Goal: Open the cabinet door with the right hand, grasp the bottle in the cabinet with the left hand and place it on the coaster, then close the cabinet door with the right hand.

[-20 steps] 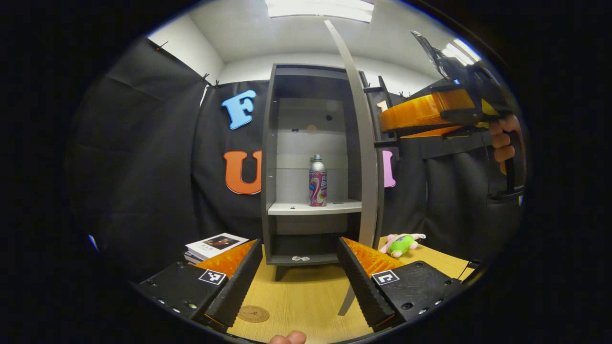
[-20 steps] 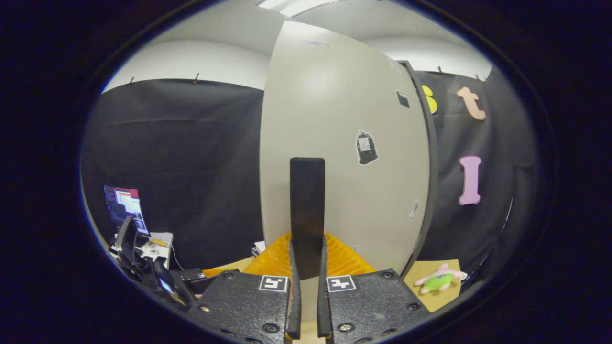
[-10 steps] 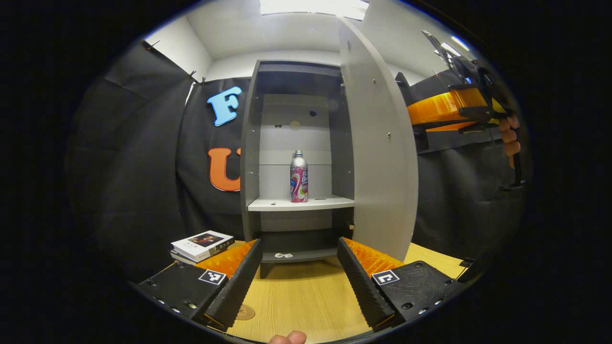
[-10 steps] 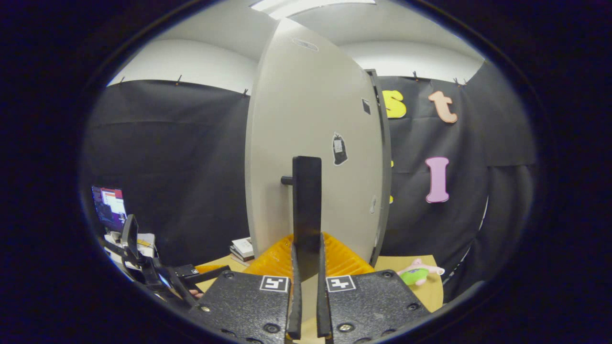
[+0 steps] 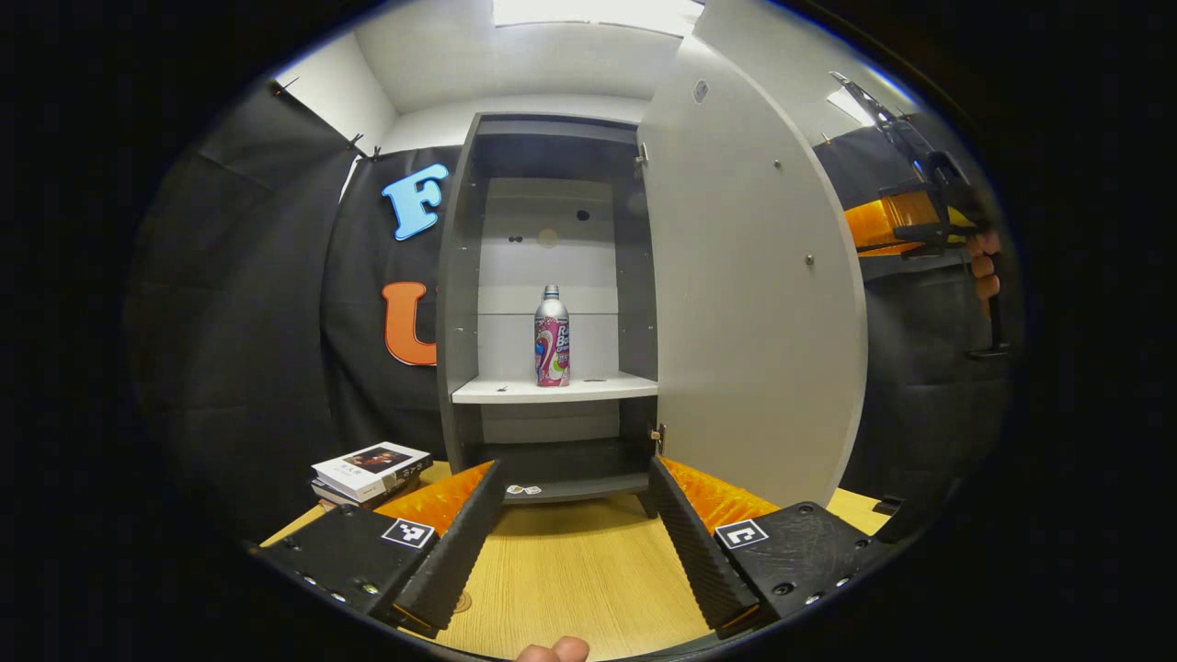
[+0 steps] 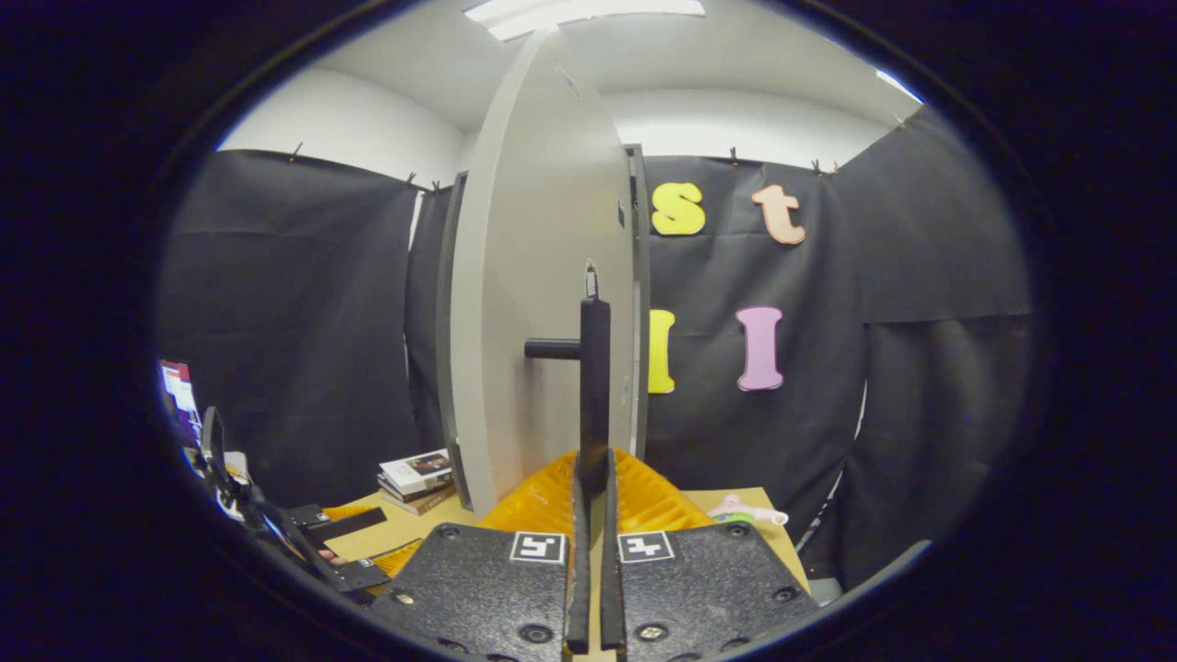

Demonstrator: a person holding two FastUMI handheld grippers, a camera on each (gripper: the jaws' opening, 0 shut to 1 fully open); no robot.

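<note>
Bench (image 5: 570, 588) shows pale wood grain; door (image 5: 745, 303) smooth, matt grey; bottle (image 5: 552, 336) glossy metal with a printed wrap; handle (image 6: 594, 386) matt.

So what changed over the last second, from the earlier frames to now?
The cabinet door swung further open, pulled by the right gripper, which stays shut on the door handle. The left gripper stayed open and low over the table. The bottle remains upright on its shelf.

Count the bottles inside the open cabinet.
1. A single bottle stands upright on the cabinet's middle shelf, near its centre. The door covers nothing inside; the dim bottom compartment could hide something.
</note>
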